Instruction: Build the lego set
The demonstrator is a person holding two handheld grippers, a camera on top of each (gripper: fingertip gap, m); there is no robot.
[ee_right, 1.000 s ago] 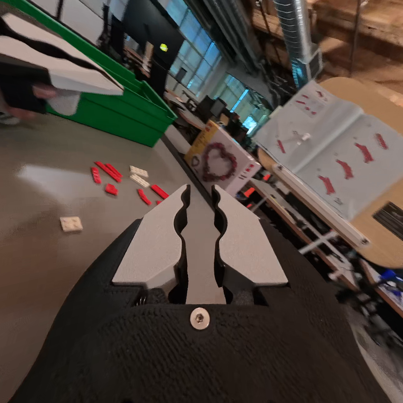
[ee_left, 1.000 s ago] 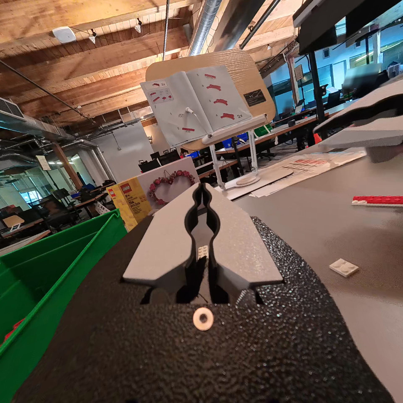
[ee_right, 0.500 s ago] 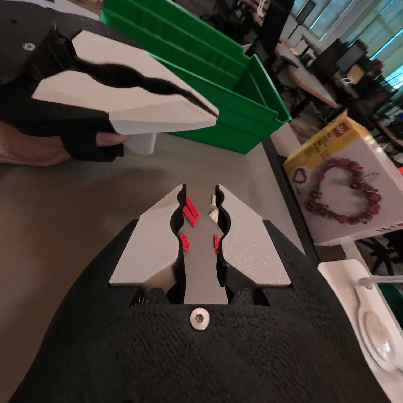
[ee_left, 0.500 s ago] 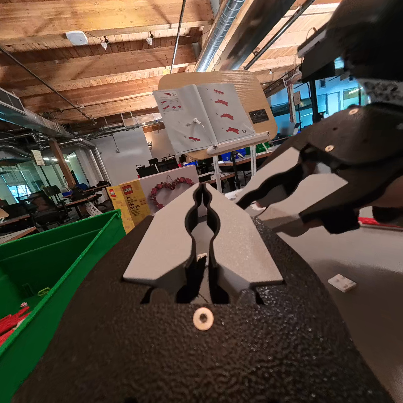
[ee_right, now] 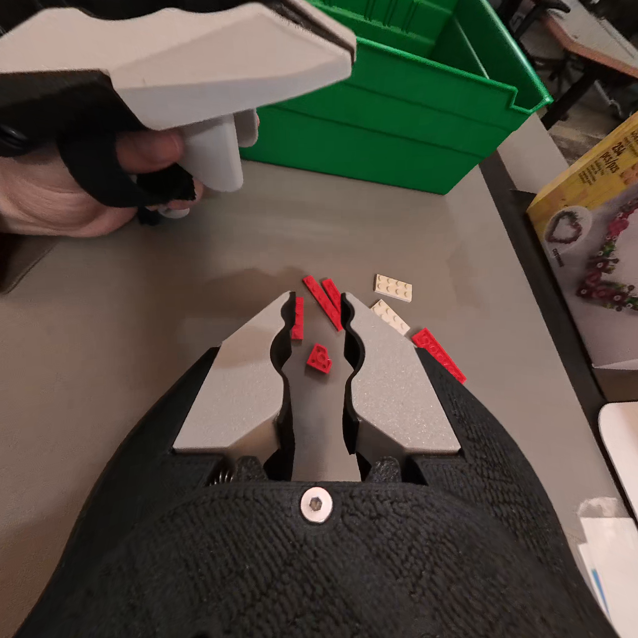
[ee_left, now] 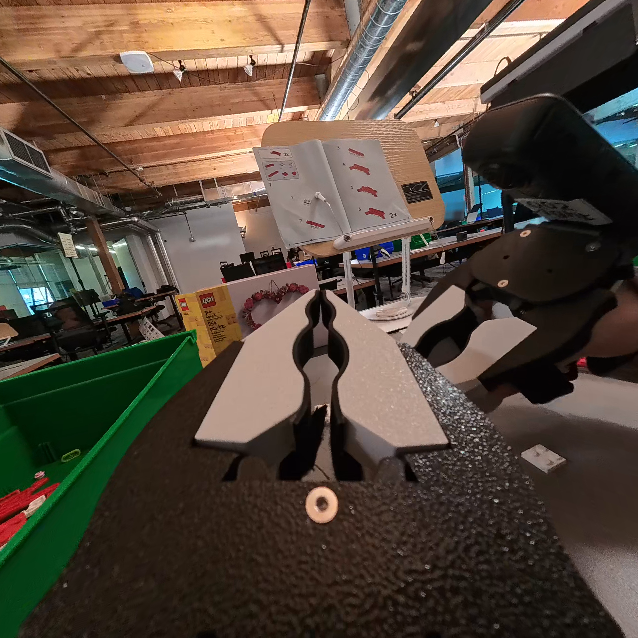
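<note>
My left gripper is shut, with a small white plate pinched deep between its jaws; it is raised and points up toward the instruction booklet. It also shows at the top left of the right wrist view. My right gripper is open and empty, pointing down at the grey table. Between its fingers lie a small red wedge plate, a narrow red plate and two long red plates. The right gripper also shows in the left wrist view, close by on the right.
Two white plates and a long red plate lie right of the right fingers. A green bin with red pieces stands behind. The set's box is at the table's right edge. A white plate lies apart. One gripper's finger ends stand about 10 cm off the other's.
My right gripper has swung down from facing the booklet and moved in beside the left gripper, over the red pieces, and opened a little wider. The left gripper has hardly moved.
</note>
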